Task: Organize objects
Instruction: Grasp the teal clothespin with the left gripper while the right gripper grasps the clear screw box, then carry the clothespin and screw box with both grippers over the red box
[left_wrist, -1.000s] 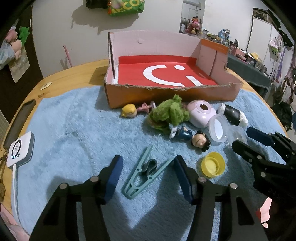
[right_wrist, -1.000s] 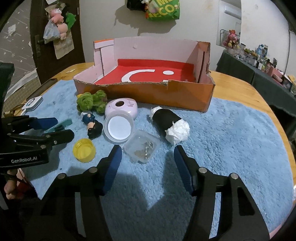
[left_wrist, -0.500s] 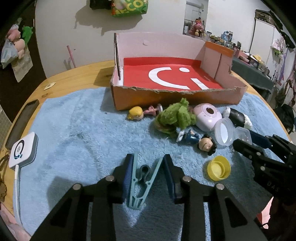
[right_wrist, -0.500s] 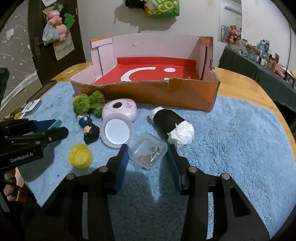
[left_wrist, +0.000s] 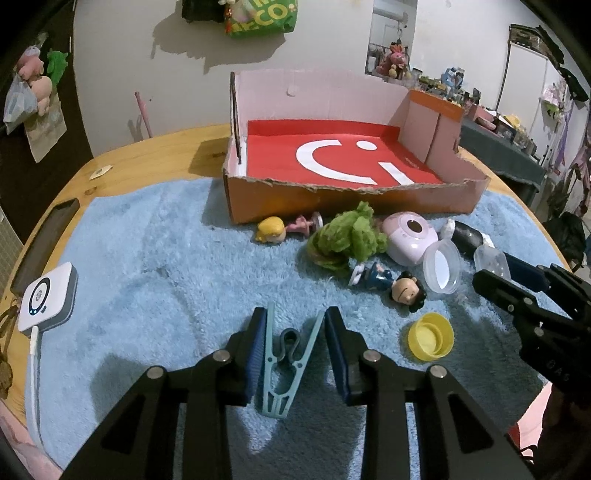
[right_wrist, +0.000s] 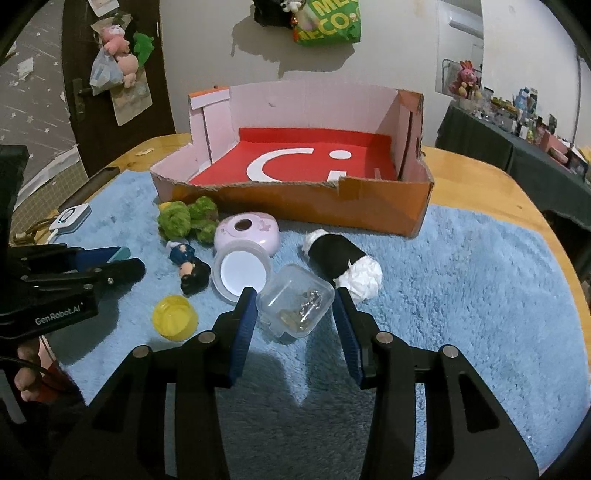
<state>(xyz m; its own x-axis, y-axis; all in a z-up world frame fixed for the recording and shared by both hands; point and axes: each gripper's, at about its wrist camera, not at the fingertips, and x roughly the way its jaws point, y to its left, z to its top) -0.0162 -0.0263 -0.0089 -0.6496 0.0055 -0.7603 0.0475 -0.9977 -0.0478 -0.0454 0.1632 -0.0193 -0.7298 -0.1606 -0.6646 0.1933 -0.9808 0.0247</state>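
My left gripper (left_wrist: 293, 321) is shut on a teal clothes peg (left_wrist: 286, 360) that lies on the blue rug. My right gripper (right_wrist: 293, 302) is shut on a small clear plastic box (right_wrist: 297, 304) with metal bits inside. An open cardboard box (left_wrist: 343, 162) with a red floor stands at the back, and also shows in the right wrist view (right_wrist: 295, 166). Loose items lie before it: a green plush (left_wrist: 347, 238), a pink round case (left_wrist: 408, 236), a dark-haired figurine (left_wrist: 388, 282), a blonde figurine (left_wrist: 273, 229), a yellow cap (left_wrist: 430, 341), a round clear lid (right_wrist: 242, 275), a black-and-white roll (right_wrist: 343, 264).
The blue rug (left_wrist: 147, 266) covers a round wooden table (left_wrist: 155, 155). A white square device (left_wrist: 48, 297) with a cable sits at the left edge beside a dark phone (left_wrist: 44, 243). A cluttered side table (right_wrist: 517, 147) stands at the right.
Both grippers have moved forward and closed: the left jaws came together on the clothes peg, the right jaws on the clear plastic box.
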